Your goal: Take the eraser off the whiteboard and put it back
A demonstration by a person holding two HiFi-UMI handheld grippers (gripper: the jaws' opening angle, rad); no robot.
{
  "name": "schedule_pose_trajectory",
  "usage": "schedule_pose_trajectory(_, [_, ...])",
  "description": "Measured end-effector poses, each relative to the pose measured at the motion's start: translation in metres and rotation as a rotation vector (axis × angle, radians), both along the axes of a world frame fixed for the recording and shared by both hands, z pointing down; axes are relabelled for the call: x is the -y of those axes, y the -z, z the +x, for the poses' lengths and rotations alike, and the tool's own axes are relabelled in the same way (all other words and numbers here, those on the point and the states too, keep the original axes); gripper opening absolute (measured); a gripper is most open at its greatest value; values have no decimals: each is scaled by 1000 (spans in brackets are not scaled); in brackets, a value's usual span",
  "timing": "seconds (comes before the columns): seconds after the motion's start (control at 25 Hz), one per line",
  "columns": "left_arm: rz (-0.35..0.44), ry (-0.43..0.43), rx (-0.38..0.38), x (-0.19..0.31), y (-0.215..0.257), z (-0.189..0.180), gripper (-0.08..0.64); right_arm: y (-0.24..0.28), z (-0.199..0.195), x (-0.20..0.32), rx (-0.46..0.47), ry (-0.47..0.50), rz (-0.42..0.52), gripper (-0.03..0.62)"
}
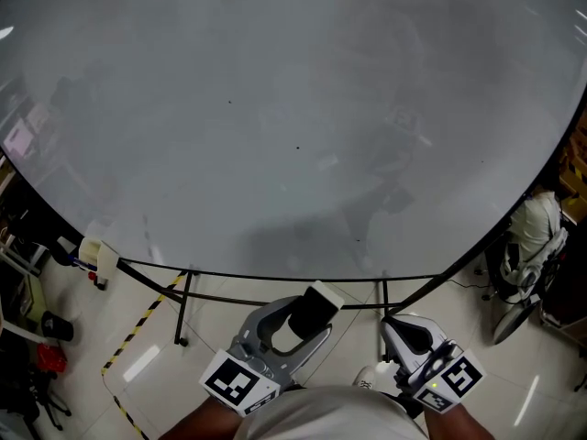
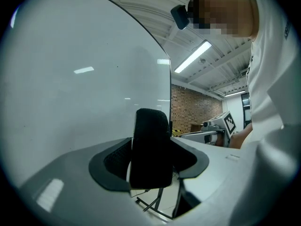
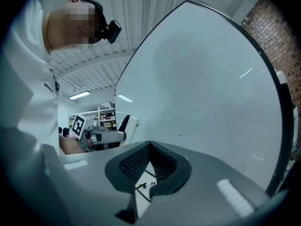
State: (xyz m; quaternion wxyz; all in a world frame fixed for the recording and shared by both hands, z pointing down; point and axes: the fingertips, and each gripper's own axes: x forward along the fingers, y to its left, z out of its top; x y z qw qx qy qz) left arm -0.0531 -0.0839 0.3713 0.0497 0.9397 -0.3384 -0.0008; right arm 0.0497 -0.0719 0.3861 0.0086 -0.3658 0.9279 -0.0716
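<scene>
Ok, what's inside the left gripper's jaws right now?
A rectangular black-and-white eraser, held upright between the left gripper's black ribbed pads. Its black face fills the gap, so the strip of the large white whiteboard directly behind it is hidden.

The whiteboard is seen as a smooth, glossy pale sheet in which ceiling lights are mirrored. Its rim is edged in thin dark trim, and its stand is made of black-painted metal tube. The eraser is topped with smooth white plastic. In the left gripper view its other face is shown as matt black and felt-like. The shells of the left gripper and right gripper are moulded in smooth grey plastic with a dull sheen. The jaws are lined with black ribbed pads. The floor is laid with glossy pale tiles.
</scene>
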Motion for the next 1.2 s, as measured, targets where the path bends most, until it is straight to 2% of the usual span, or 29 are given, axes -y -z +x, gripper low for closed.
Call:
schedule_pose_trajectory(0.32, [10,19,44,-3,-12,-11,268,-3,7,2,-15,-24,5,2])
schedule_pose_trajectory(0.64, [20,19,23,3,-10,-9,268,0,5,-2,-11,-17,7,2])
schedule_pose_trajectory(0.84, [-8,24,-1,6,-13,-10,269,-3,8,-2,-14,-28,0,2])
schedule_pose_trajectory(1.2, [2,6,3,1,-12,-6,268,-3,9,-1,-6,-32,2,2])
